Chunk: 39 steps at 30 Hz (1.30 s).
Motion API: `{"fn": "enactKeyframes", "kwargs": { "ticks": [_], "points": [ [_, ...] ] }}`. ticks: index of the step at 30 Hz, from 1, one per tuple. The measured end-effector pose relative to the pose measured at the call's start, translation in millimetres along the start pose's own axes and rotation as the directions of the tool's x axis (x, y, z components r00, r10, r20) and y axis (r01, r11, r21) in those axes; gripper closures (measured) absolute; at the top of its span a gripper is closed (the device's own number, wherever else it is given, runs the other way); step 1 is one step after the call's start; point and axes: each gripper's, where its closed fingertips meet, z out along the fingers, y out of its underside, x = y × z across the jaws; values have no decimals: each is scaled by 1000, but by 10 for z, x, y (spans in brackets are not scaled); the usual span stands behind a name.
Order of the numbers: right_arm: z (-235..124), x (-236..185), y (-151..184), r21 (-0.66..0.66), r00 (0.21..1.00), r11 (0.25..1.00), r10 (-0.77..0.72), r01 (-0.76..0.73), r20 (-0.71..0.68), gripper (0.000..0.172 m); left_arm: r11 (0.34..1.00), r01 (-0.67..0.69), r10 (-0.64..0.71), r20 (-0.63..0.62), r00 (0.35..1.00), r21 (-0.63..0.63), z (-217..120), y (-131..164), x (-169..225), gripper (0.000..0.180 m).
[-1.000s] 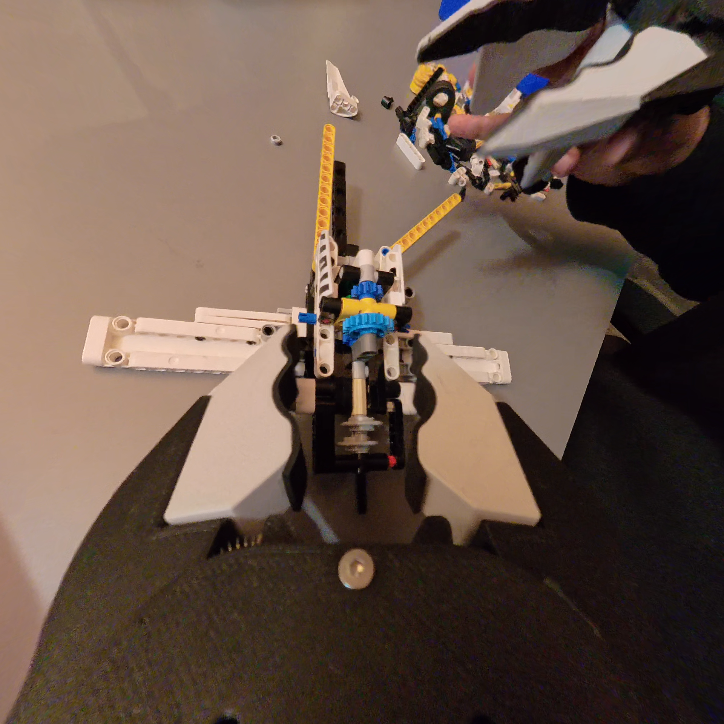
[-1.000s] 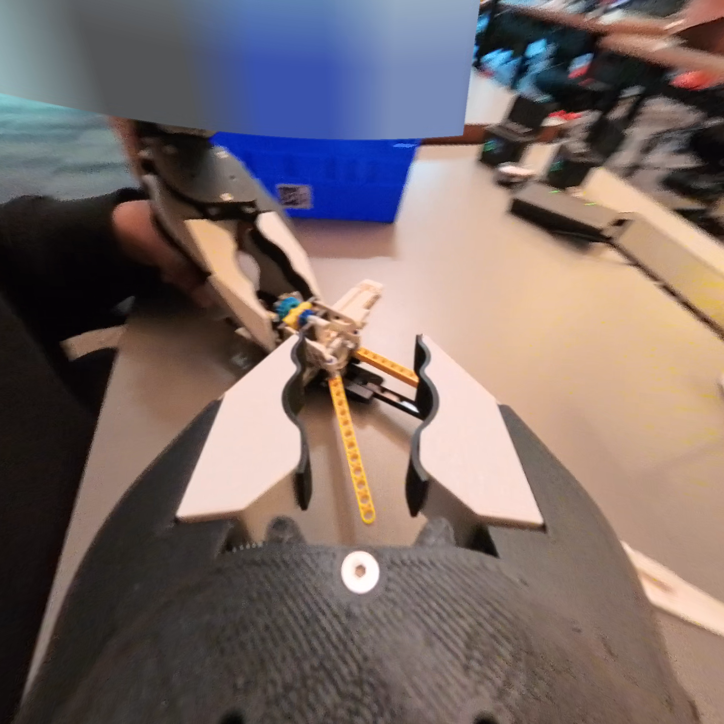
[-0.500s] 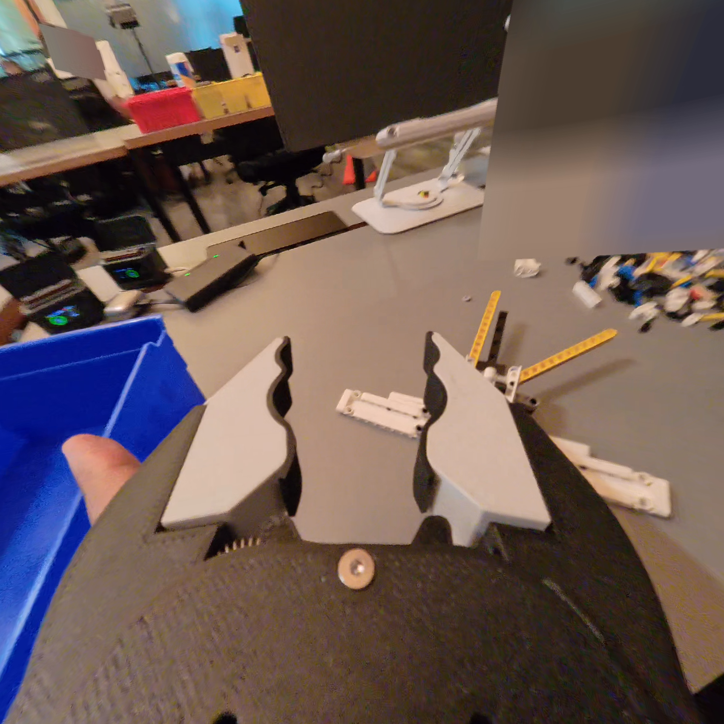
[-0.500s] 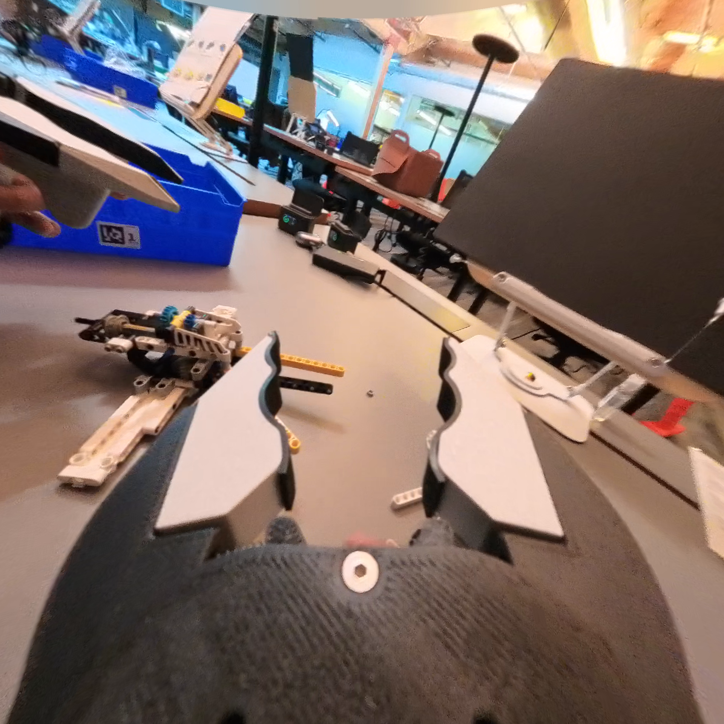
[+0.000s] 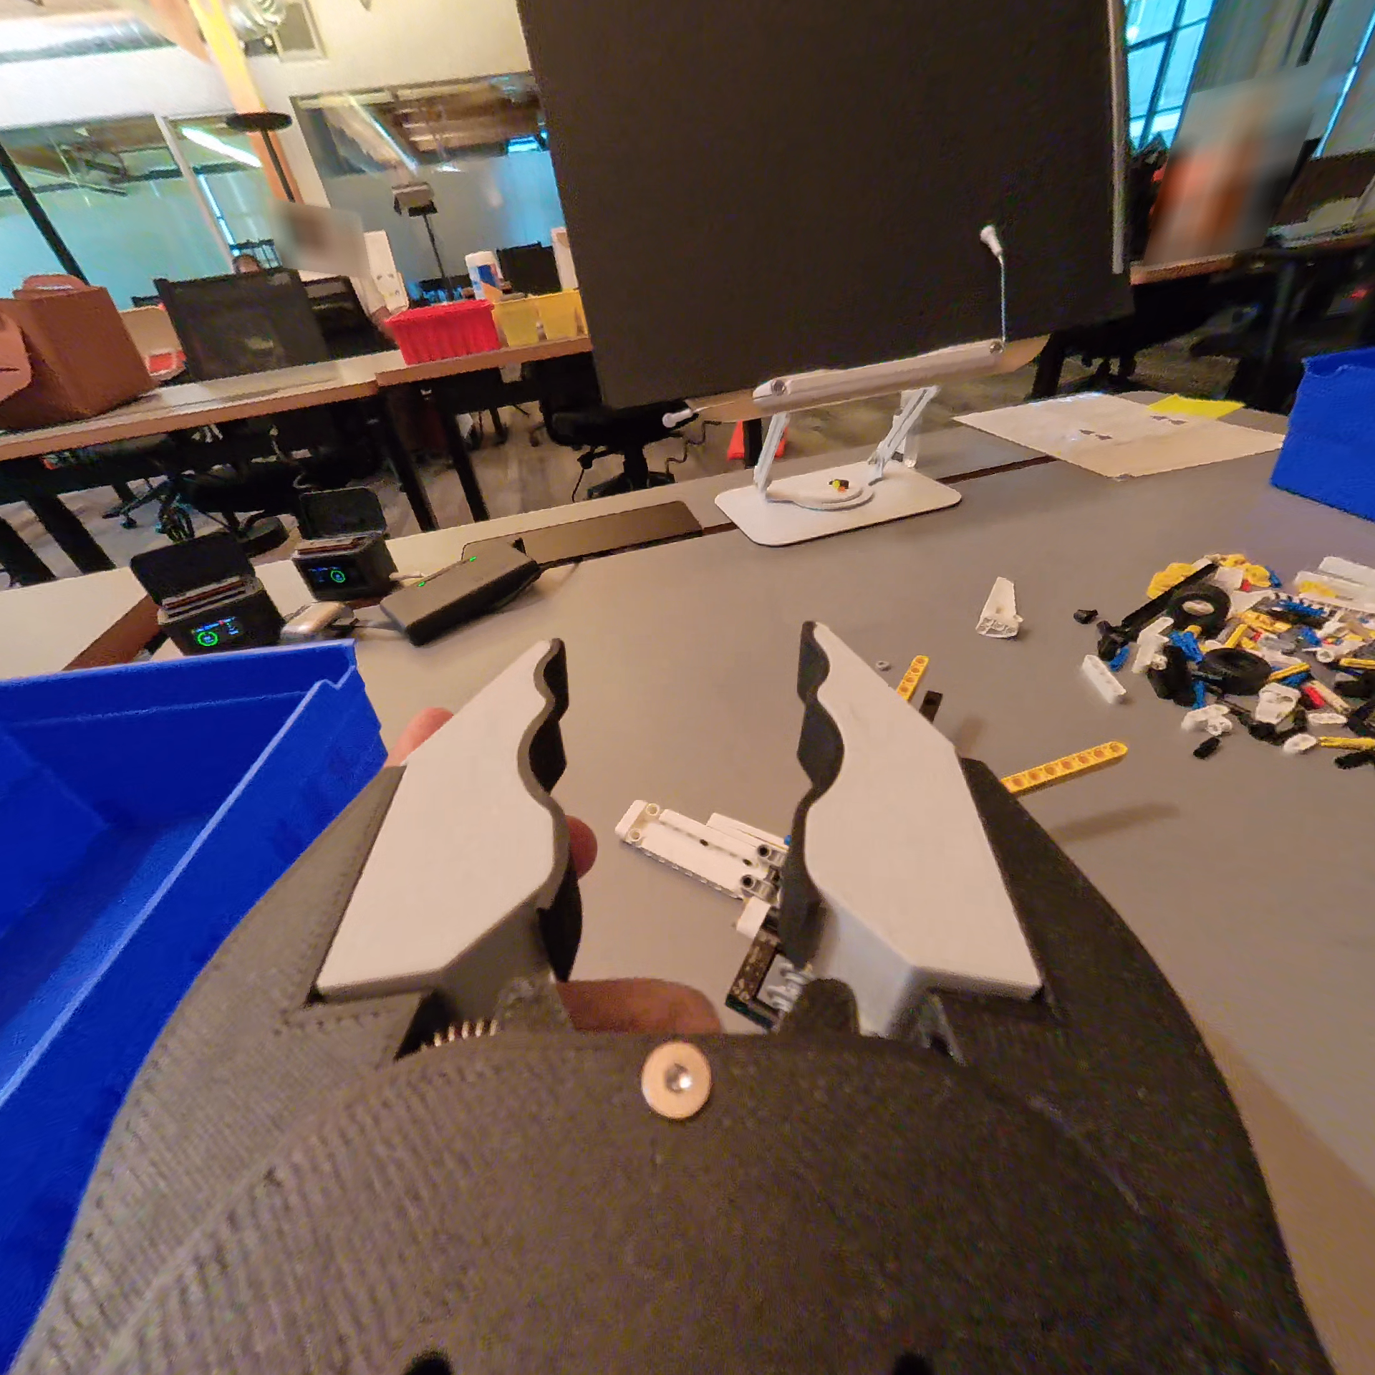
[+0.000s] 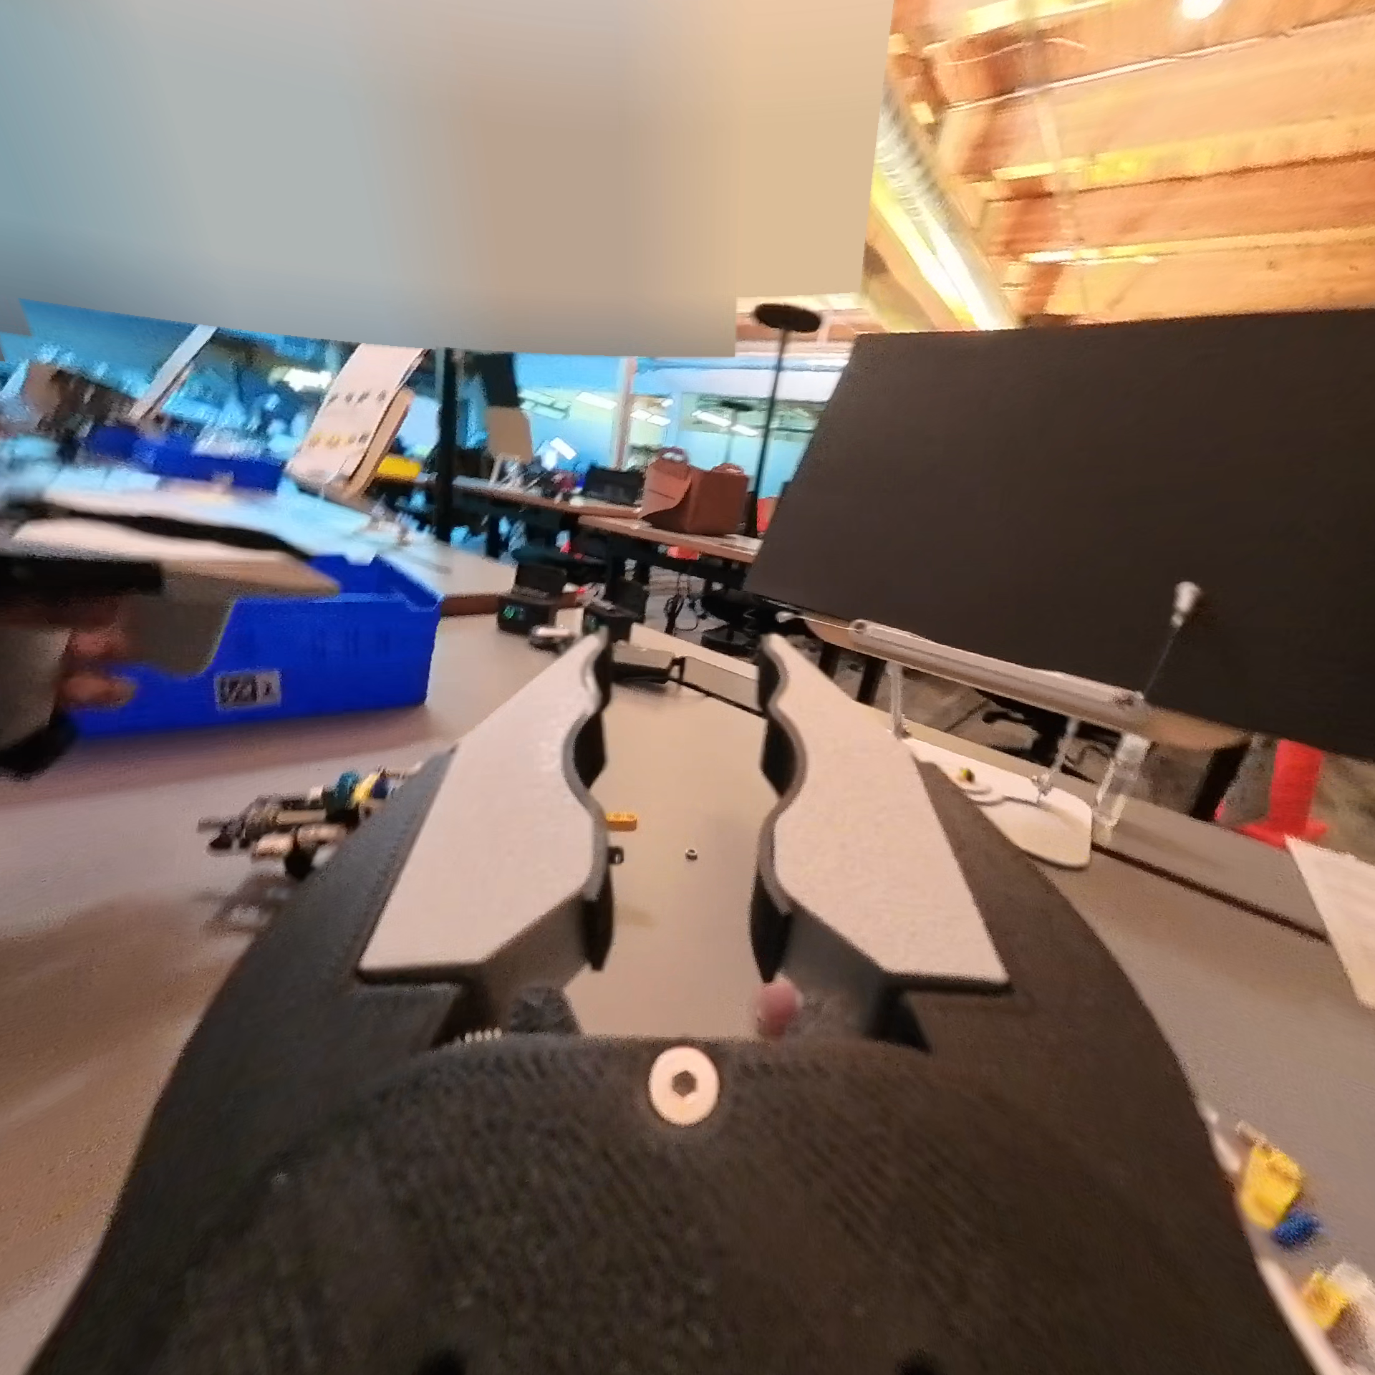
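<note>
My left gripper (image 5: 681, 647) is open and empty, held above the grey table (image 5: 670, 595). Below it lies a brick model with white beams (image 5: 699, 841), partly hidden behind my right-hand finger (image 5: 893, 818); a yellow beam (image 5: 1064, 763) sticks out past it. My right gripper (image 6: 684, 647) is open and empty, tilted up over the table. In the right wrist view the model (image 6: 312, 811) lies on the table to the left, apart from my fingers, and the left gripper (image 6: 149, 565) shows blurred above it.
A blue bin (image 5: 149, 781) stands at the left, another (image 5: 1332, 446) at the far right. A pile of loose pieces (image 5: 1250, 655) and a white piece (image 5: 997, 610) lie right. A black panel on a stand (image 5: 833, 186) is behind. Small pieces (image 6: 692, 853) dot the table.
A second ago the left jaws stood around the model; they have come off it and risen. The right gripper pulled back from the yellow beam, tilted upward, and its jaws widened, then narrowed.
</note>
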Motion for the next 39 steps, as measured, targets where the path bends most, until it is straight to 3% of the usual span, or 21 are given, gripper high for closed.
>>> {"fn": "enactKeyframes", "kwargs": {
  "ticks": [2,5,7,10,12,14,18,22,25,31,39],
  "points": [
    [-25,-10,24,-23,998,997,70,-70,3,172,1000,3,-3,-14,1000,-7,5,10,52,120],
    [-1,-124,162,-137,989,983,129,-119,68,172,1000,20,-21,-49,999,-22,8,45,136,117],
    [10,-161,167,-125,990,986,118,-107,82,172,998,43,-46,-88,995,-40,17,74,207,114],
    [3,19,193,-101,996,993,-62,54,-72,172,993,51,-68,-163,984,-108,45,191,353,105],
    [-6,2,195,-95,976,978,-194,184,-100,172,985,34,-73,-227,971,-171,63,316,491,97],
    [11,-131,239,-105,972,969,-230,224,-49,160,975,7,-68,-268,961,-222,83,439,601,89],
    [80,-332,543,-241,996,969,-42,61,85,135,956,-52,-40,-304,952,-287,130,628,706,83],
    [81,-409,1018,-476,983,877,137,-62,124,105,929,-121,3,-320,947,-351,189,787,725,82],
    [48,-538,1318,-613,969,788,189,-53,160,93,899,-180,47,-321,946,-399,251,906,689,85],
    [115,-657,1569,-680,960,733,203,-17,194,93,841,-263,93,-352,931,-473,310,1108,690,89],
    [197,-742,1668,-741,904,664,372,-100,211,115,782,-334,115,-405,907,-527,285,1295,656,105]
  ]
}}
